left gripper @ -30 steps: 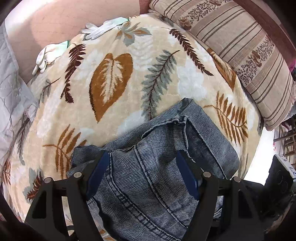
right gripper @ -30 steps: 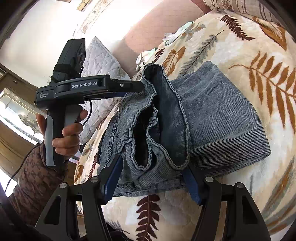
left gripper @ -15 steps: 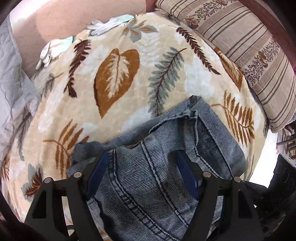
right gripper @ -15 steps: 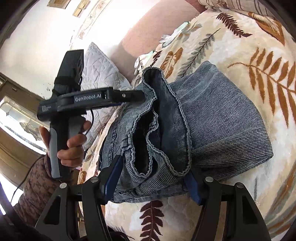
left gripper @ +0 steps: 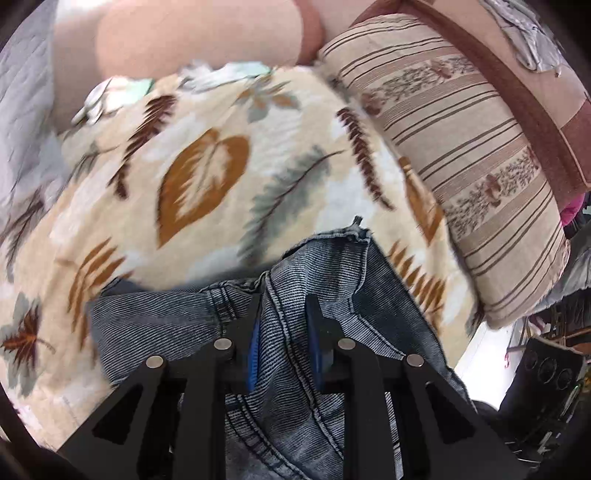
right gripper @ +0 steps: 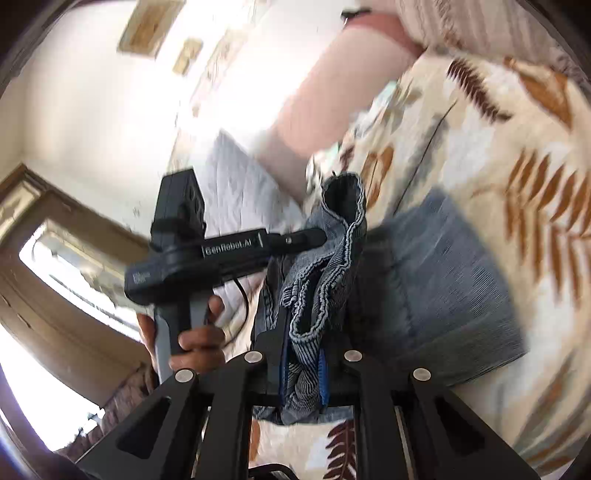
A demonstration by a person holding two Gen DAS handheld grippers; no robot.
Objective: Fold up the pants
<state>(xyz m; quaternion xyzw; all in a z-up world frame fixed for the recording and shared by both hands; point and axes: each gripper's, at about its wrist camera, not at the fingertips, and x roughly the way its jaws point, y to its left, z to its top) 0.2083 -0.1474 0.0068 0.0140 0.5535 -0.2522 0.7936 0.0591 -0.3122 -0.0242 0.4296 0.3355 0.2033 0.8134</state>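
Grey-blue denim pants (left gripper: 351,295) lie bunched and partly folded on a leaf-patterned blanket (left gripper: 207,177). My left gripper (left gripper: 284,332) is shut on a seamed fold of the pants. My right gripper (right gripper: 303,354) is shut on the frilled hem edge of the pants (right gripper: 332,258) and holds it lifted off the blanket (right gripper: 517,147). The left gripper (right gripper: 314,236) also shows in the right wrist view, held by a hand, its tips buried in the denim. The folded lower part rests flat to the right.
A striped pillow (left gripper: 461,155) lies along the right of the blanket. A grey quilted pillow (right gripper: 236,177) sits at the left. A pink headboard (left gripper: 192,33) stands behind. White gloves (left gripper: 110,99) lie at the blanket's far edge.
Both grippers have closed on the pants; they were open around the fabric before. The gripped edges have lifted off the blanket, and both views have tilted upward.
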